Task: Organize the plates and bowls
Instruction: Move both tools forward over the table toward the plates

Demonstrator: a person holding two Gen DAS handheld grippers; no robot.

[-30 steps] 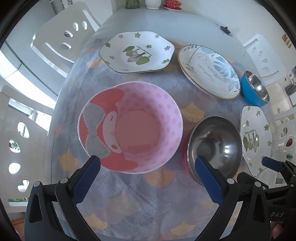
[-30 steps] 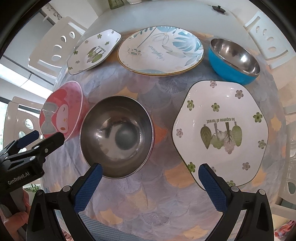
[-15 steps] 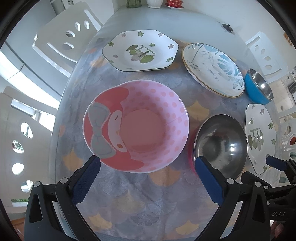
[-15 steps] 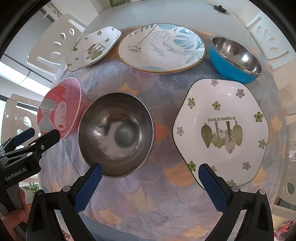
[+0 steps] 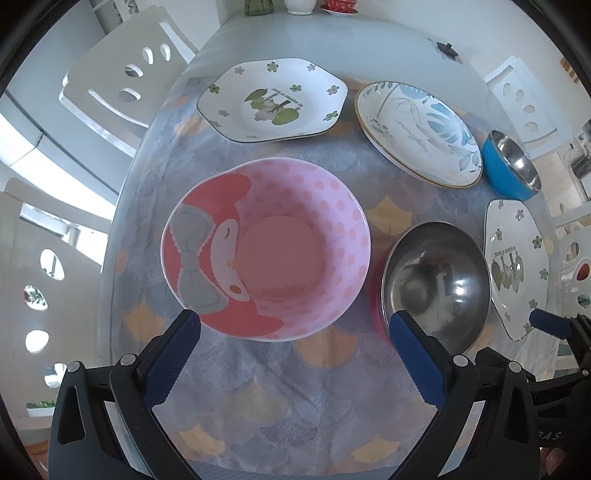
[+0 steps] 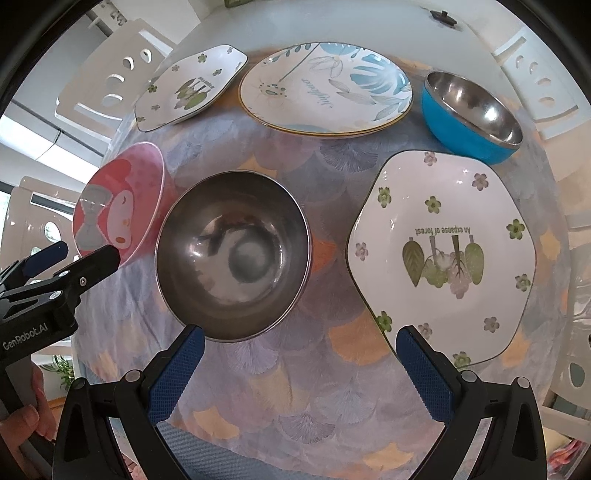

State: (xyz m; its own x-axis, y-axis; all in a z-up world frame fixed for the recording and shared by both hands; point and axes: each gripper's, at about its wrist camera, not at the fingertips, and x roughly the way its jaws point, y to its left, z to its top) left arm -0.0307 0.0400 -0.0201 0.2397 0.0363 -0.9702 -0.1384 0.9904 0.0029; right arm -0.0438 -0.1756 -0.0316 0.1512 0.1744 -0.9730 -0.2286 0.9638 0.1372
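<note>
A pink cartoon bowl (image 5: 266,247) sits just ahead of my open, empty left gripper (image 5: 295,343); it also shows in the right wrist view (image 6: 118,203). A steel bowl (image 6: 232,254) stands beside it, ahead of the left finger of my open, empty right gripper (image 6: 299,358); it shows in the left wrist view too (image 5: 437,284). A hexagonal leaf plate (image 6: 443,251) lies to the right. Farther back are a second hexagonal plate (image 5: 273,99), a round blue-leaf plate (image 5: 417,133) and a blue steel-lined bowl (image 6: 472,114).
The round table has a fan-pattern cloth (image 6: 288,387). White chairs (image 5: 125,85) stand around it. A small black object (image 5: 447,48) and some vases (image 5: 299,5) sit at the far end. The left gripper shows in the right wrist view (image 6: 48,269).
Both grippers have drawn back and shifted slightly; the bowls and plates sit a little farther right and lower in the views. Nothing on the table has moved.
</note>
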